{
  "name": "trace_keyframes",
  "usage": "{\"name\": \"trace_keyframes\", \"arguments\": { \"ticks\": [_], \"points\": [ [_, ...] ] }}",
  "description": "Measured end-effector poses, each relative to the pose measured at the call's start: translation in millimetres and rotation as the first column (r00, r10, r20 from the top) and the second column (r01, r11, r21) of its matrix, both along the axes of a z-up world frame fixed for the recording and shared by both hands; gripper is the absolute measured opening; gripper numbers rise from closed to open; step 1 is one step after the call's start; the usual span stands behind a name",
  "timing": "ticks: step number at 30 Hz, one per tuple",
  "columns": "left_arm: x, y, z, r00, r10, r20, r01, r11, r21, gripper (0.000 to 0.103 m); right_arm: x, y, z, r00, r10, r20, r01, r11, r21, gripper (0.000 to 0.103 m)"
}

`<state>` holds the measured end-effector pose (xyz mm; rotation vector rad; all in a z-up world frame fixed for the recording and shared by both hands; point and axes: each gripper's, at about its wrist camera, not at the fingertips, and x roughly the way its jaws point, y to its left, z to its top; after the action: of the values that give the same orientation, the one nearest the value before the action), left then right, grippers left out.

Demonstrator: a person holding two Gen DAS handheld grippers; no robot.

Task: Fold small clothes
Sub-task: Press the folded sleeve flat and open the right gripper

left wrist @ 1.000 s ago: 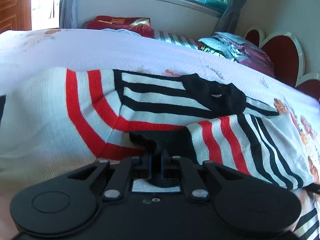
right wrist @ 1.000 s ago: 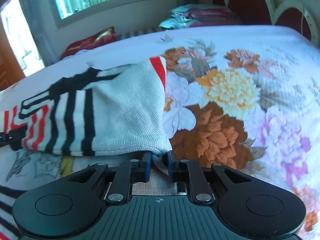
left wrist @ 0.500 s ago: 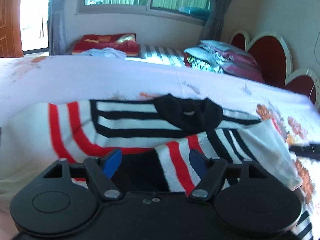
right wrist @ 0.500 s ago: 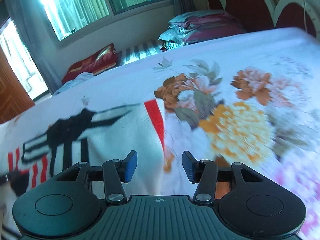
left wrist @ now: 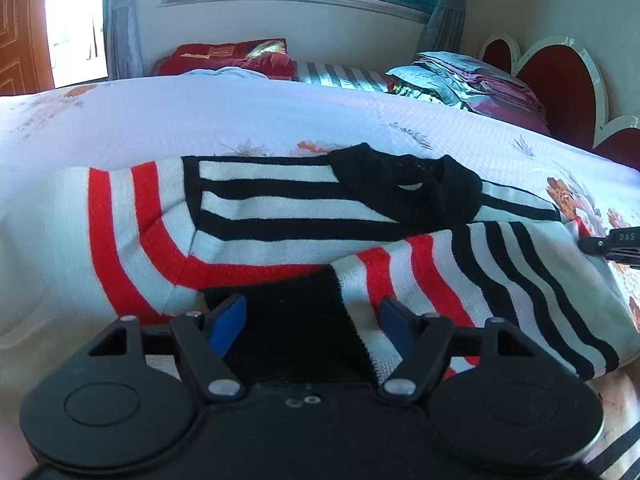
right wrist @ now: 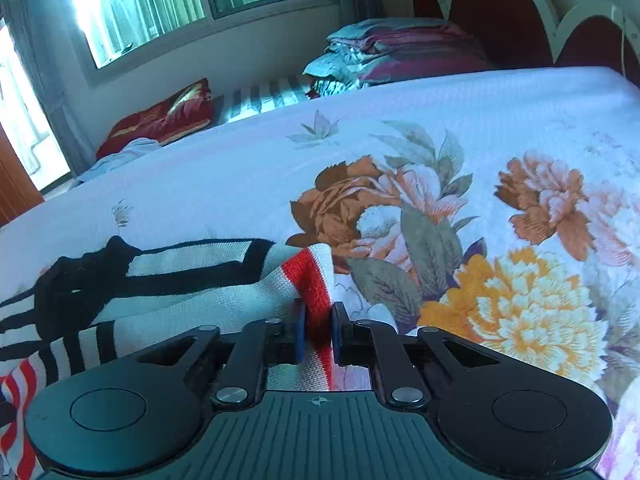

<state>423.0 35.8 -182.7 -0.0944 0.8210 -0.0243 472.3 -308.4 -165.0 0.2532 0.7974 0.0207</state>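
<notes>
a: start closest in. what's the right gripper (right wrist: 316, 334) doing?

b: its jaws are closing, and a fold of the striped sweater (left wrist: 280, 216) is between the blue pads (right wrist: 301, 332). the bit in there is the red and white edge (right wrist: 316, 280), and the pads look to be pressing on it from both sides.

a: and the left gripper (left wrist: 312, 320)?

b: jaws apart, nothing pinched. the black cuff (left wrist: 296, 312) of the folded-in sleeve (left wrist: 460, 280) lies on the cloth between and just past the pads, loose.

a: so where's the garment itself?

b: flat on the floral bedspread (right wrist: 460, 152), black collar (left wrist: 404, 188) on the far side of it. one sleeve is already folded across the body. the right gripper's tip (left wrist: 612, 242) shows at the sweater's right edge in the left view.

a: which step would you call this?

b: i'd say the sleeve fold on the left is laid down and let go, and the right hand is taking hold of the side edge for the next fold. early-middle of the job, by my reckoning.

a: what does the next move need?

b: a firm pinch first, since knit slips. then lift the edge only a little and carry it over toward the collar line, so the layer under it doesn't drag. the left gripper could press on the laid sleeve to stop it shifting.

a: anything beyond?

b: stacked bedding (right wrist: 400, 48) and a red cushion (right wrist: 160, 120) past the bed, well apart from the work.
</notes>
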Motion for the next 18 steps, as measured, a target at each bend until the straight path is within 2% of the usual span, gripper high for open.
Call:
{"name": "trace_keyframes", "arguments": {
  "ticks": [4, 8, 12, 14, 18],
  "points": [
    [-2, 1, 9, 0.999, 0.032, 0.018, -0.032, 0.999, 0.02, 0.071, -20, 6, 22, 0.998, -0.01, 0.066, 0.012, 0.999, -0.036, 0.013],
    [4, 4, -2, 0.999, 0.05, -0.015, -0.049, 0.998, 0.044, 0.081, -38, 33, 36, 0.99, 0.087, 0.108, -0.084, 0.996, -0.03, 0.015],
    [8, 9, -2, 0.998, 0.049, -0.03, -0.048, 0.998, 0.037, 0.082, -38, 66, 21, 0.984, 0.173, 0.046, -0.17, 0.984, -0.057, 0.015],
    [9, 10, -2, 0.998, 0.041, -0.039, -0.04, 0.999, 0.037, 0.083, -37, 71, 9, 0.986, 0.165, 0.011, -0.163, 0.981, -0.104, 0.015],
    [11, 10, -1, 0.998, 0.038, -0.054, -0.036, 0.998, 0.042, 0.083, -44, 72, 18, 0.989, 0.147, 0.017, -0.146, 0.987, -0.069, 0.015]
  ]
}}
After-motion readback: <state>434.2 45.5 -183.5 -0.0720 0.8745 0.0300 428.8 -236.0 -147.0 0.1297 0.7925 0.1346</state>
